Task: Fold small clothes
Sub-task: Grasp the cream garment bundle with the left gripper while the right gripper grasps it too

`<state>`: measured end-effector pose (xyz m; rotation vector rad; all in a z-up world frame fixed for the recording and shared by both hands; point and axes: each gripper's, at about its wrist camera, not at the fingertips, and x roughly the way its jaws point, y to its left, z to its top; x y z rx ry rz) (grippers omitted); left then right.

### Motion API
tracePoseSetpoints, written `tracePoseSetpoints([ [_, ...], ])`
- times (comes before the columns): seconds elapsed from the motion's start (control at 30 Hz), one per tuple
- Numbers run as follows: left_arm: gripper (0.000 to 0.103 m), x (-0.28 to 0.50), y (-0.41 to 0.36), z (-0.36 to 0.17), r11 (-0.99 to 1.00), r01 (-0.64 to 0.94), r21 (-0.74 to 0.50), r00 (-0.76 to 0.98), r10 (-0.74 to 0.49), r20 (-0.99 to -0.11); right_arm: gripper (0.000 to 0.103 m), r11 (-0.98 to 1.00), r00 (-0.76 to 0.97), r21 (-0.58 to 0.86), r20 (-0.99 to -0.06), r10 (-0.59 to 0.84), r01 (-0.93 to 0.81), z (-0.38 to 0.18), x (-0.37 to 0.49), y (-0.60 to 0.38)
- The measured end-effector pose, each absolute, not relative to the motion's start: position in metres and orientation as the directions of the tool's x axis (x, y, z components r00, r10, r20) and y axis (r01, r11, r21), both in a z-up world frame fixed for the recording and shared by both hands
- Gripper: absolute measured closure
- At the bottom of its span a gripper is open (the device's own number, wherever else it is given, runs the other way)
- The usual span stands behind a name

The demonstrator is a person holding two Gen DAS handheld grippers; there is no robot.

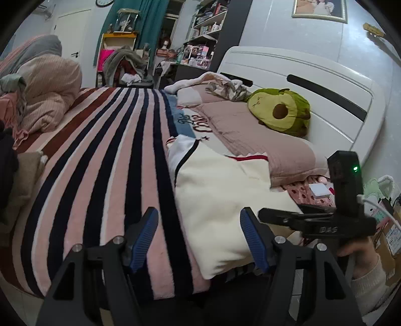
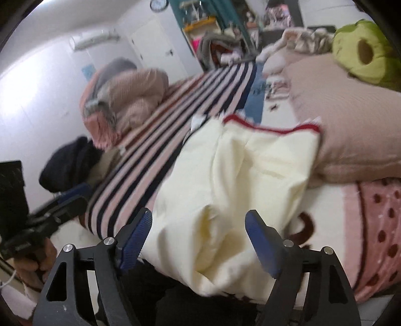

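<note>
1. Cream garment (image 1: 220, 200) with red trim is lying folded on the striped blanket (image 1: 105, 160), touching the pink pillow (image 1: 253, 140);
2. left gripper (image 1: 199, 240) is standing wide, holding nothing;
3. right gripper (image 2: 198, 240) is gaping wide above the cloth, gripping nothing.

Home bedroom, striped bed (image 1: 105, 155), pillow (image 1: 250, 135), headboard (image 1: 300, 82)

Pretty lived-in bedroom — a white headboard (image 1: 313, 82) against a pale wall (image 1: 288, 32), a framed picture (image 1: 319, 8) above it. Cluttered shelves (image 1: 208, 22) and a teal curtain (image 1: 147, 22) sit past the bed's far edge — white door (image 1: 72, 37) and wall clock (image 2: 158, 4) too.
</note>
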<state>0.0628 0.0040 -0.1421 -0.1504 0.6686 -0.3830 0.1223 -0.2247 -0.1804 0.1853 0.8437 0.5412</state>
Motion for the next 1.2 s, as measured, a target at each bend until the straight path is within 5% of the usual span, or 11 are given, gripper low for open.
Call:
tracePoseSetpoints([
  [0.1, 0.035, 0.064, 0.003, -0.147, 0.924, 0.288, -0.253, 0.712, -0.383, -0.589, 0.098, 0.872, 0.555, 0.334, -0.674, 0.487, -0.360, -0.191, 0.123, -0.218],
  [0.33, 0.028, 0.080, -0.020, -0.151, 0.945, 0.263, -0.192, 0.697, -0.324, -0.640, 0.099, 0.922, 0.670, 0.229, -0.636, 0.384, -0.311, -0.171, 0.097, -0.248],
  [0.57, 0.023, 0.103, -0.056, -0.167, 0.952, 0.263, -0.156, 0.662, -0.296, -0.689, 0.098, 0.934, 0.620, 0.246, -0.700, 0.355, -0.257, -0.202, 0.094, -0.272],
  [0.77, 0.023, 0.118, -0.071, -0.185, 0.946, 0.275, -0.171, 0.607, -0.309, -0.732, 0.085, 0.945, 0.600, 0.224, -0.731, 0.324, -0.236, -0.220, 0.104, -0.269],
  [0.9, 0.023, 0.135, -0.067, -0.187, 0.936, 0.289, -0.202, 0.583, -0.339, -0.738, 0.051, 0.932, 0.583, 0.283, -0.727, 0.362, -0.226, -0.213, 0.111, -0.285],
  [0.97, 0.023, 0.145, -0.063, -0.186, 0.934, 0.296, -0.201, 0.575, -0.342, -0.743, 0.049, 0.904, 0.581, 0.358, -0.695, 0.425, -0.233, -0.205, 0.116, -0.299],
  [1.1, 0.023, 0.169, -0.056, -0.187, 0.918, 0.329, -0.223, 0.530, -0.375, -0.760, 0.026, 0.862, 0.535, 0.447, -0.680, 0.501, -0.237, -0.200, 0.140, -0.313],
  [1.2, 0.023, 0.186, -0.050, -0.192, 0.901, 0.342, -0.267, 0.491, -0.414, -0.767, 0.023, 0.838, 0.480, 0.485, -0.690, 0.542, -0.250, -0.203, 0.158, -0.312],
])
